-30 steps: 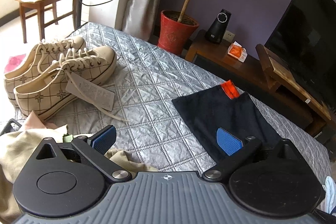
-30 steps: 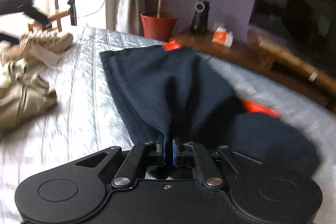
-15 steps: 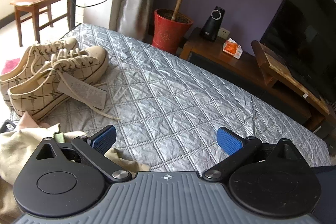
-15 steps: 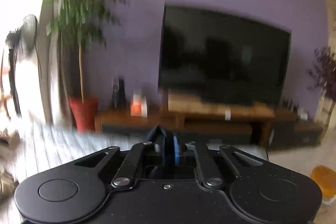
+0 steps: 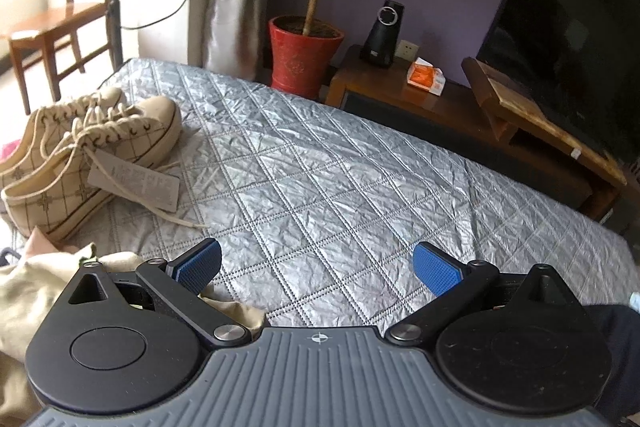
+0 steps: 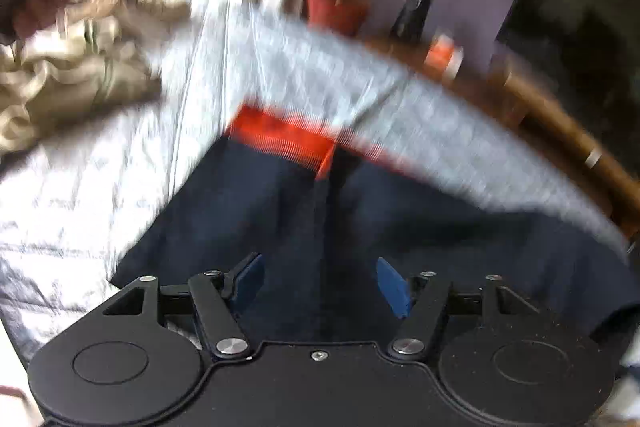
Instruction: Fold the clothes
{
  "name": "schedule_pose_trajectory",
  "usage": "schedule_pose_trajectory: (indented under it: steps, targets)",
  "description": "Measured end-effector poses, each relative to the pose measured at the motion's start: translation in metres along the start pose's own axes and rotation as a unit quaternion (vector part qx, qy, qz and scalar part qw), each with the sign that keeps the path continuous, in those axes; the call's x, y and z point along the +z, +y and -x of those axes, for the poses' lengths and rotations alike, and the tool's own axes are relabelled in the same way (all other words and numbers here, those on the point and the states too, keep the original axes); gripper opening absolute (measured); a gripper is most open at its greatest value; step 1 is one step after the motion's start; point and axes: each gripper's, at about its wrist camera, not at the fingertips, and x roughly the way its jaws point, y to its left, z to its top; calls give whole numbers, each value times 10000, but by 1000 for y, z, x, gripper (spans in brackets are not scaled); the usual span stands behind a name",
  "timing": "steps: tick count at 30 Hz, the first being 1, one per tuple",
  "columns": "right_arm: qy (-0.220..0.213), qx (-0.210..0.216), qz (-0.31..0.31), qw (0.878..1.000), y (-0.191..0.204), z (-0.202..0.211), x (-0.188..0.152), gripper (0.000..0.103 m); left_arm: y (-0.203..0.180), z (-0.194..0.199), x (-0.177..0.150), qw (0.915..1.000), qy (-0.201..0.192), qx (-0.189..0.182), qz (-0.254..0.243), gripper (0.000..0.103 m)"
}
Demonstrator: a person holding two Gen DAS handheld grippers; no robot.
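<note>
**Release done, now set up the next fold**

Find the navy garment (image 6: pixel 280 227) spread on the quilted cover (image 5: pixel 320 167), with its orange band (image 6: pixel 280 135) at the far end; in the left wrist view, see only a dark corner of it at the lower right. Note the right gripper (image 6: pixel 320 279) right above this cloth, with fingers just opened and now standing apart, the cloth under and between them but not pinched. Expect some blur in this view, so do not trust it for the exact lie of the edges.

Before any new grasp, check that the cloth lies flat and that the middle crease runs straight toward the orange band. Smooth out from the centre if needed. Then pick an edge or a corner, not the middle, and take only one layer.

Keep the left gripper (image 5: pixel 316 265) ready: fingers wide apart, holding nothing, over bare cover. Use it to pin the opposite side during the fold.

Stay clear of the beige clothes (image 6: pixel 60 87) heaped at the left, and of the sneakers (image 5: pixel 100 147) beyond them, well apart from the navy piece.
</note>
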Motion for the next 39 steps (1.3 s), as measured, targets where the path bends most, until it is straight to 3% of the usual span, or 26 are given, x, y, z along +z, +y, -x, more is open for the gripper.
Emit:
schedule_pose_trajectory:
  steps: [3,5,6,8,12,15,19,21,23,25,27,30,33,36,39]
  targets:
    - [389,32,-214,9990,-3,-31,-14,56,-3,-1,-1,9999,26,-42,-103,103]
    - [364,38,-471,9982,-11,-36,-22,58,-3,-1,0,9999,35,-66,-95,103]
    - [380,-1,-534,9978,-13,-36,-27,47,-3,-1,0,9999,40,-77,-89,103]
    - [428,1,-836,9956,-22,-38,-28,5,-4,-1,-1,9999,49,-92,-97,103]
    - [385,22,-1148,9926,-34,-34,-26,4,-5,0,-2,9998,46,-113,-152,103]
    - [-172,-279,-1689,9851,-51,-8,-20,4,-4,0,-3,9998,49,-98,-162,103]
    - [-1031,-1016,-2813,9487,-92,17,-15,7,-2,1,-2,9998,50,-102,-136,103]
    - [-735,-872,-2473,9622,-89,5,-3,32,-2,2,-2,9998,51,-110,-135,103]
    - [-648,-623,-1499,9846,-57,6,3,35,-3,3,-2,9998,58,-122,-131,103]
    - [-634,-115,-660,9957,-26,10,3,35,-3,3,-2,9998,61,-128,-124,103]
    - [-694,681,-14,9953,4,18,-4,40,-3,3,-2,9998,68,-143,-126,103]
    - [-410,794,1420,9858,55,16,-29,49,-4,3,-3,9997,69,-138,-167,103]
    - [-204,1123,1757,9778,77,11,-44,51,-4,2,-3,9997,80,-128,-170,103]
    - [-325,1172,1707,9778,87,14,-46,65,-4,1,-3,9997,95,-129,-166,103]
    - [-415,683,1981,9769,92,-4,-38,65,-6,0,-3,9996,111,-143,-208,103]
